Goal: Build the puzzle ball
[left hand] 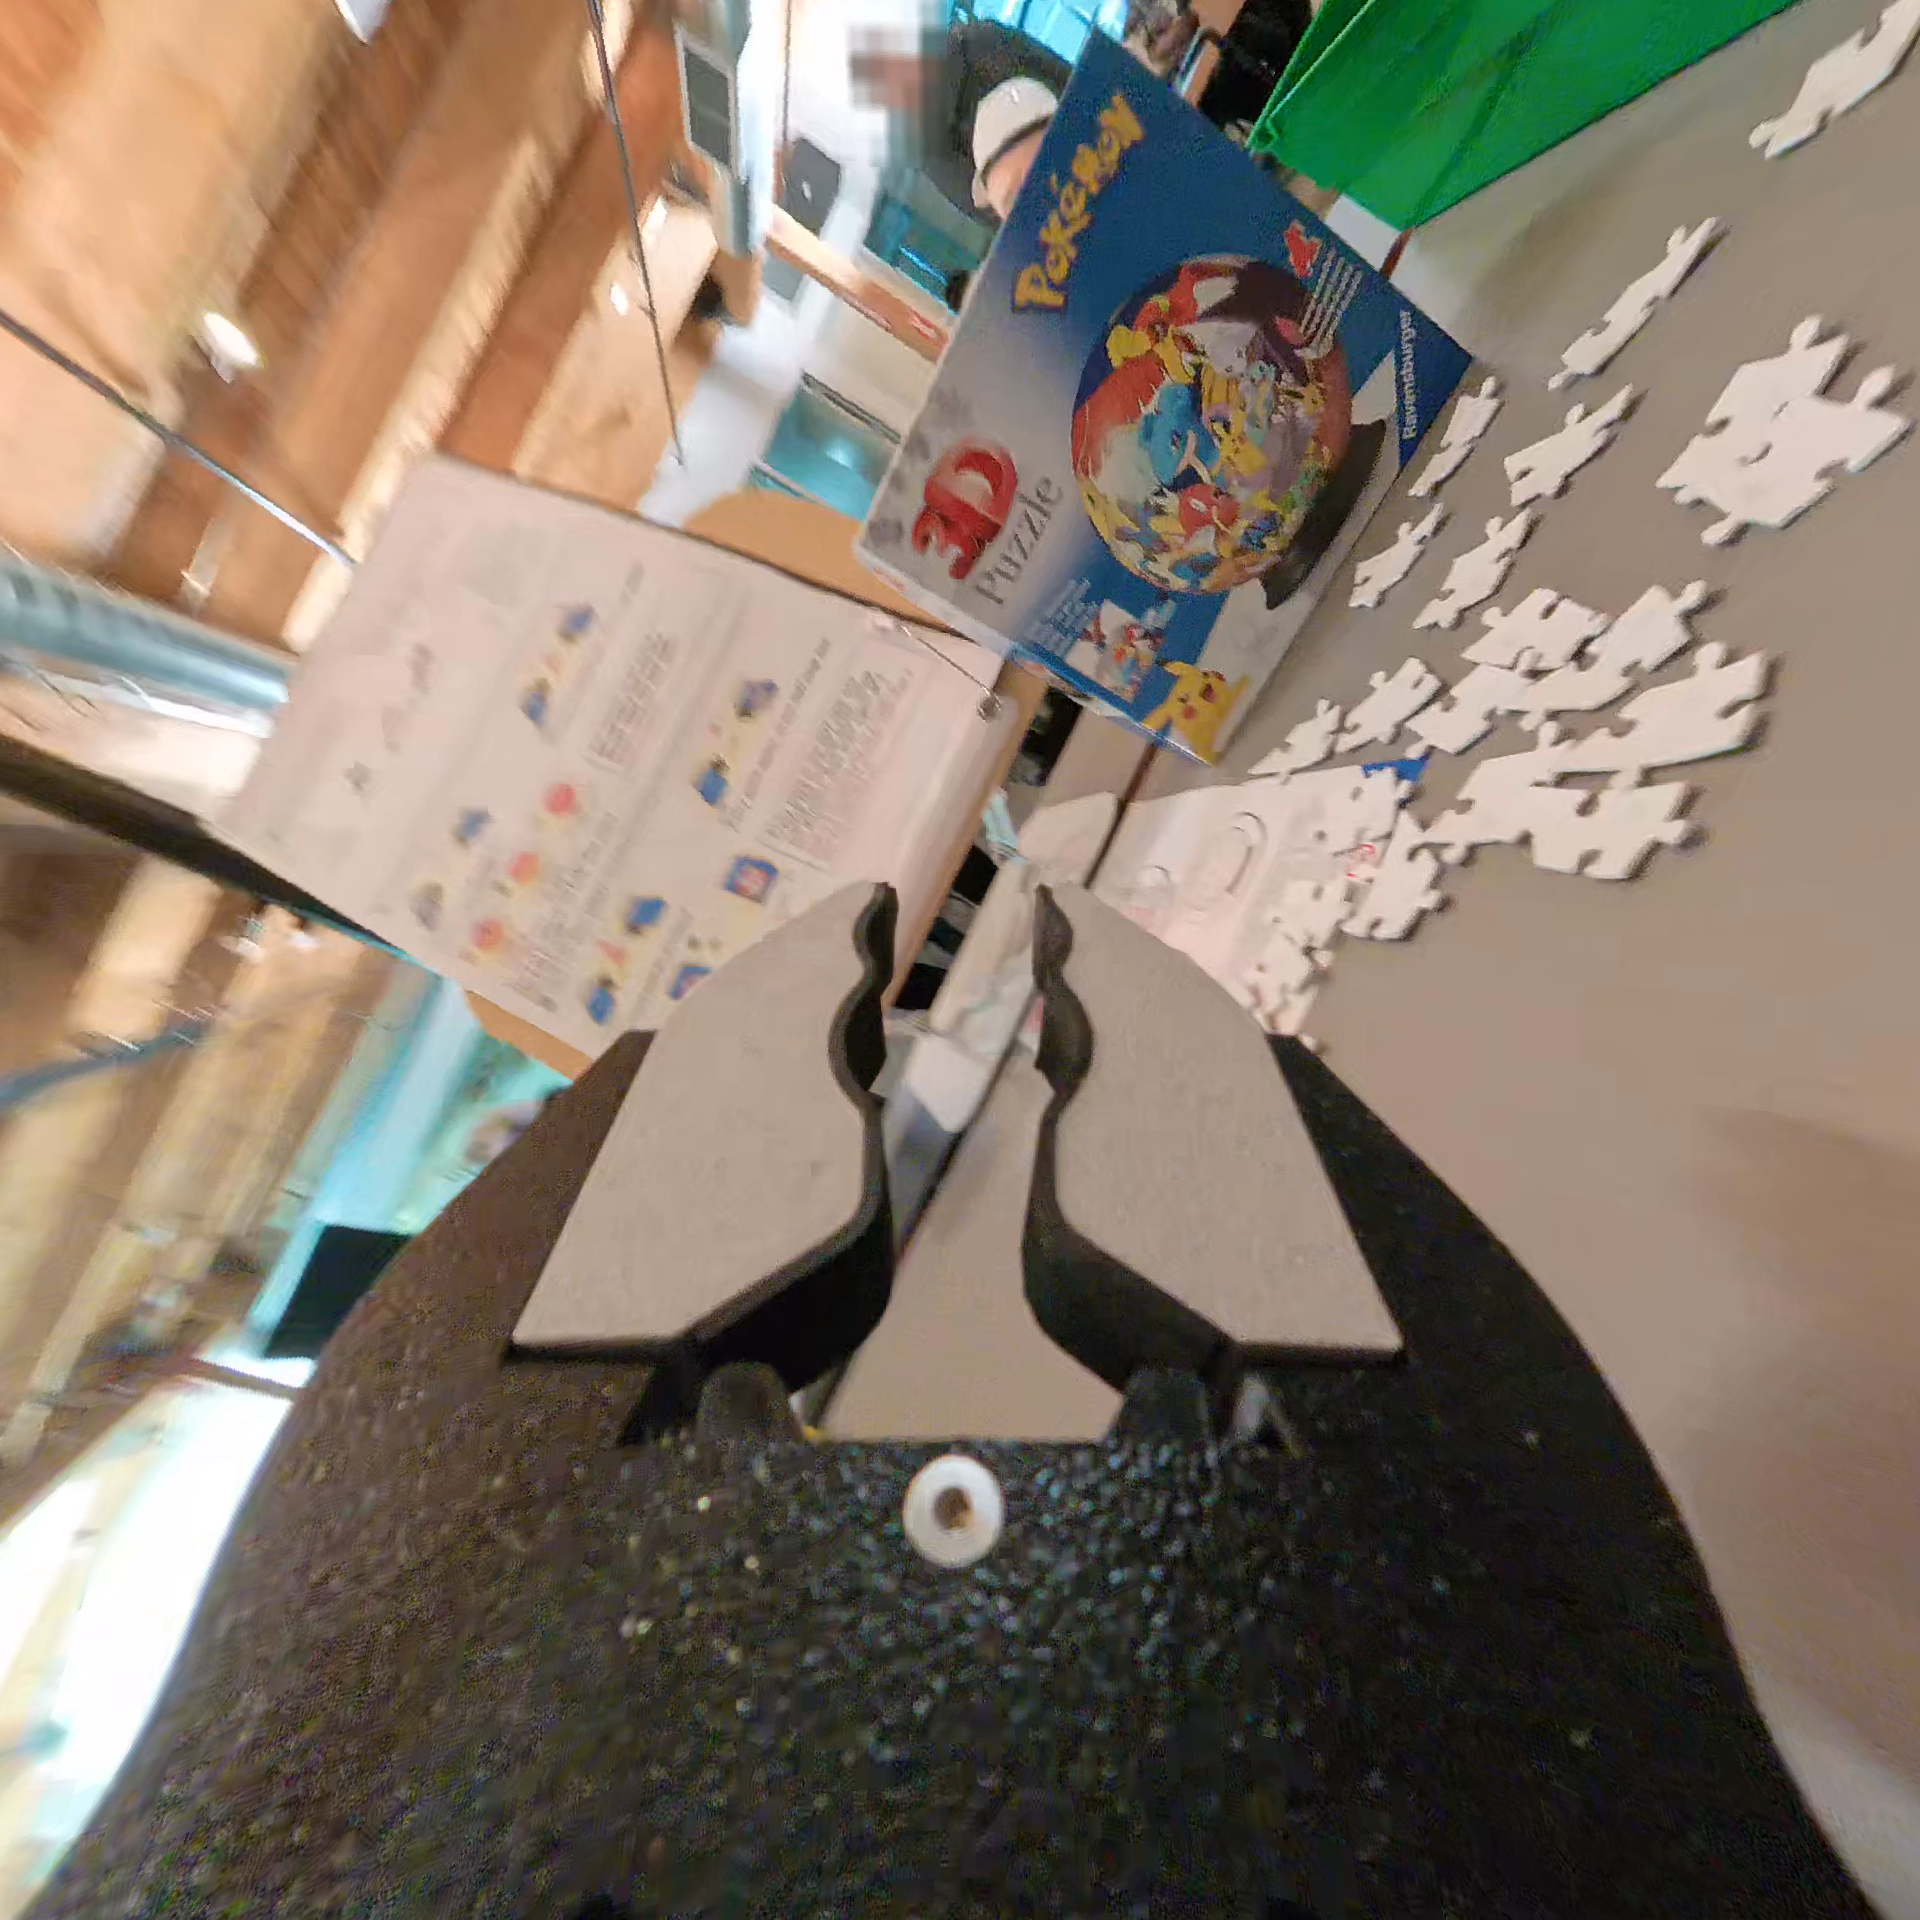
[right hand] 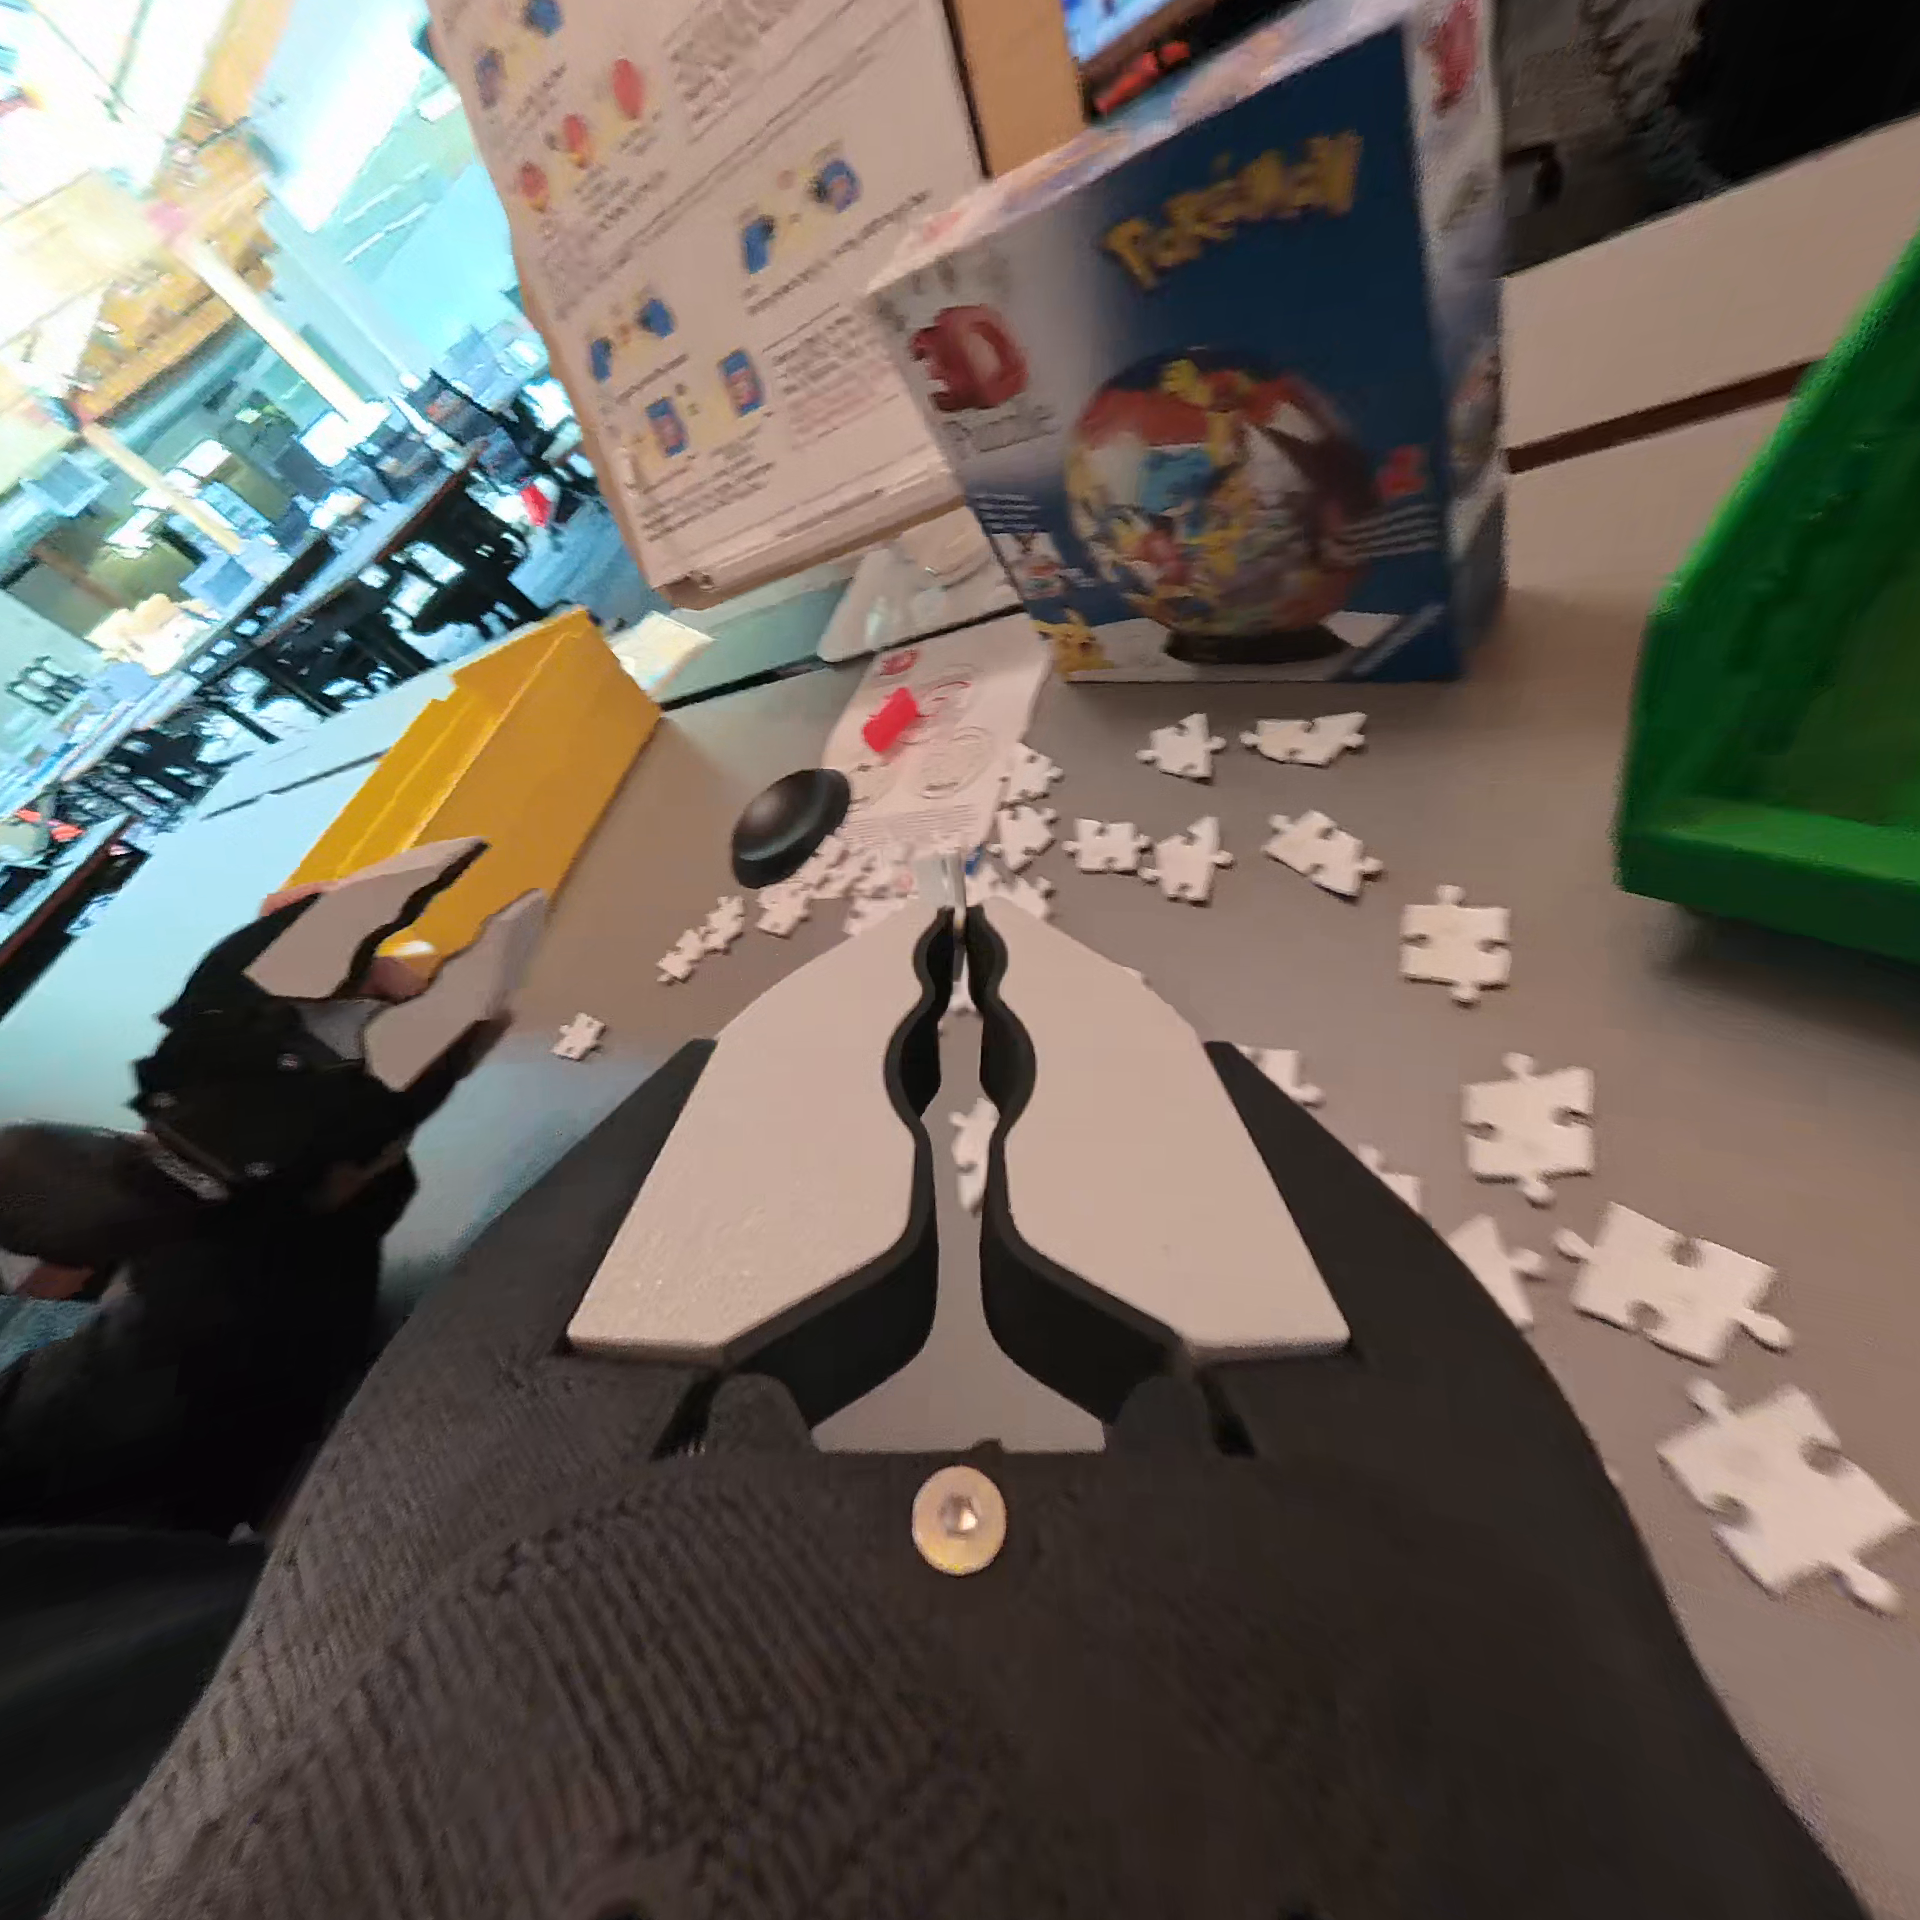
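Several white puzzle pieces (right hand: 1455, 943) lie face down on the grey table (right hand: 1558, 810); they also show in the left wrist view (left hand: 1600, 769). My right gripper (right hand: 958, 925) is shut on a thin white puzzle piece (right hand: 951, 875) held edge-on at its fingertips, a little above the scattered pieces. My left gripper (left hand: 964, 914) is open and empty, rolled sideways and raised off the table. It shows at the left of the right wrist view (right hand: 504, 883), apart from the pieces. A black round stand (right hand: 790, 826) sits beyond the pieces.
The blue puzzle box (right hand: 1247, 416) stands at the back, with an upright instruction sheet (right hand: 727, 260) to its left. A yellow bin (right hand: 499, 758) is at the left and a green bin (right hand: 1787, 675) at the right. A red part (right hand: 888, 717) lies on a white leaflet.
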The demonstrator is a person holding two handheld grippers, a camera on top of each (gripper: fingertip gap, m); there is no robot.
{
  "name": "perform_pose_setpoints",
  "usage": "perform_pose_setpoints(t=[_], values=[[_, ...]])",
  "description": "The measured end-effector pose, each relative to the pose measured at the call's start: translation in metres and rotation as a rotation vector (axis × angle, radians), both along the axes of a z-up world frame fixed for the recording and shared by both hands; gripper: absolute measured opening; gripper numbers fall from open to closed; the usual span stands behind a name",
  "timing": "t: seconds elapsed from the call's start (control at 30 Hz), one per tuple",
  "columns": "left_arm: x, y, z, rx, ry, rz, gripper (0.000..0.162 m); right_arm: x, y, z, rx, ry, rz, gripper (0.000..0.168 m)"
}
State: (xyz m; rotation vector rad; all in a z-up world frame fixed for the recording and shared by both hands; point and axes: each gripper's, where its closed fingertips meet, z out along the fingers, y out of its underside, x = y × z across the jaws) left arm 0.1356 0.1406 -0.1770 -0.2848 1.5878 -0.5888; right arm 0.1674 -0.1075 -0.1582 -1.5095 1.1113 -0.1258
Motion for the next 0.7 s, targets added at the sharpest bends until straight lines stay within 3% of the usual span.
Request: perform_pose_setpoints(t=[0.23, 0.6, 0.7], values=[[-0.011, 0.019, -0.031, -0.174, 0.233, -0.007, 0.021, 0.015, -0.027, -0.038, -0.073, 0.131, -0.008, 0.003], [-0.040, 0.038, -0.058, -0.578, 0.519, -0.040, 0.019, 0.033, -0.028, -0.040, 0.020, 0.146, 0.030, 0.002], [-0.040, 0.041, -0.057, -0.682, 0.556, -0.039, 0.019, 0.039, -0.030, -0.047, -0.038, 0.160, 0.017, 0.002]])
